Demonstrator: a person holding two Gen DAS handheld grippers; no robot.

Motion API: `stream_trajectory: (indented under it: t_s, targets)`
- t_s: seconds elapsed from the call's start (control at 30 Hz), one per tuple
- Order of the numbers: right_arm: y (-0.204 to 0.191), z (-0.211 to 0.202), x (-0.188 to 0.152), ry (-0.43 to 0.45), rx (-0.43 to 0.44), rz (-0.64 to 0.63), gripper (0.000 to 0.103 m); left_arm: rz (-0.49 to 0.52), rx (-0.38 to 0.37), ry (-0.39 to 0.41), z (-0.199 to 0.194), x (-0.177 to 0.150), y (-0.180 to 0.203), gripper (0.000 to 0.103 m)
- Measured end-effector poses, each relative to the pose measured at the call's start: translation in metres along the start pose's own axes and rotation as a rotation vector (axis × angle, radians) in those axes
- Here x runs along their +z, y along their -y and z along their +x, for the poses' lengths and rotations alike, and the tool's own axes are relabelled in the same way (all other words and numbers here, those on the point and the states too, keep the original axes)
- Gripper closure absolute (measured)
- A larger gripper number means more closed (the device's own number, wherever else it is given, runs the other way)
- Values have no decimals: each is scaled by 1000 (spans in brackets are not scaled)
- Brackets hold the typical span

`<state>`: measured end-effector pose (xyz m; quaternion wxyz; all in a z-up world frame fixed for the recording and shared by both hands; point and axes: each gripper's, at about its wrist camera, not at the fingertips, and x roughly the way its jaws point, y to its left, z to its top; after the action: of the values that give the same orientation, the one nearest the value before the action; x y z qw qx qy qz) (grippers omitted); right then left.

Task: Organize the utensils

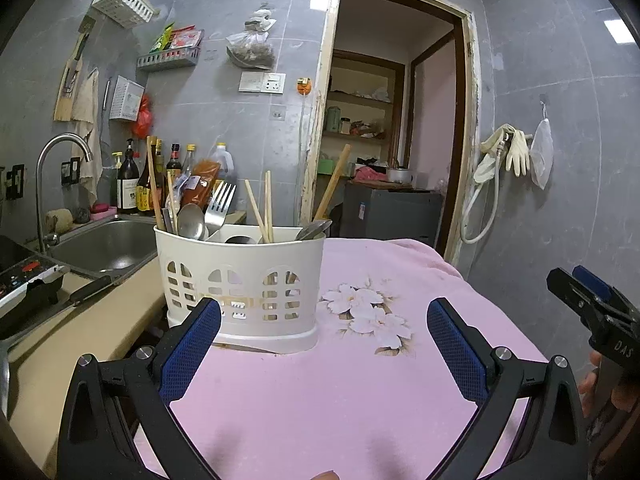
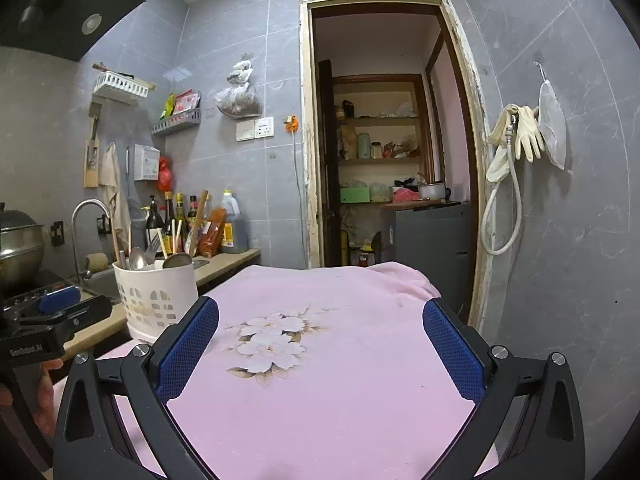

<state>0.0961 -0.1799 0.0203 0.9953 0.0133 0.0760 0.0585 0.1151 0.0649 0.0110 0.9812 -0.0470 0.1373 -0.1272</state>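
Observation:
A white plastic utensil caddy (image 1: 240, 280) stands at the left edge of a pink flowered cloth (image 1: 340, 380). A fork (image 1: 219, 204), spoons (image 1: 191, 221), chopsticks (image 1: 262, 208) and a wooden handle (image 1: 332, 182) stick out of it. My left gripper (image 1: 324, 312) is open, just short of the caddy, its left finger in front of the caddy's wall. My right gripper (image 2: 320, 312) is open and holds nothing, over the bare cloth (image 2: 340, 360), with the caddy (image 2: 156, 292) off to its left. The right gripper (image 1: 592, 304) also shows at the right edge of the left wrist view.
A steel sink (image 1: 104, 244) with a curved tap (image 1: 60, 148) lies left of the caddy, bottles (image 1: 132, 184) behind it. A stove (image 1: 24, 280) and a pot (image 2: 20, 240) stand at the far left. An open doorway (image 2: 384, 140) and a grey cabinet (image 2: 432, 232) lie beyond the cloth.

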Motion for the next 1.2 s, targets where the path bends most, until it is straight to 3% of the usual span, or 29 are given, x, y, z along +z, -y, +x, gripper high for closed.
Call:
stream_trajectory:
  t_s: [1.2]
  targets:
    - [1, 3, 1, -15, 10, 1, 0, -10, 2, 0, 0, 1, -3, 2]
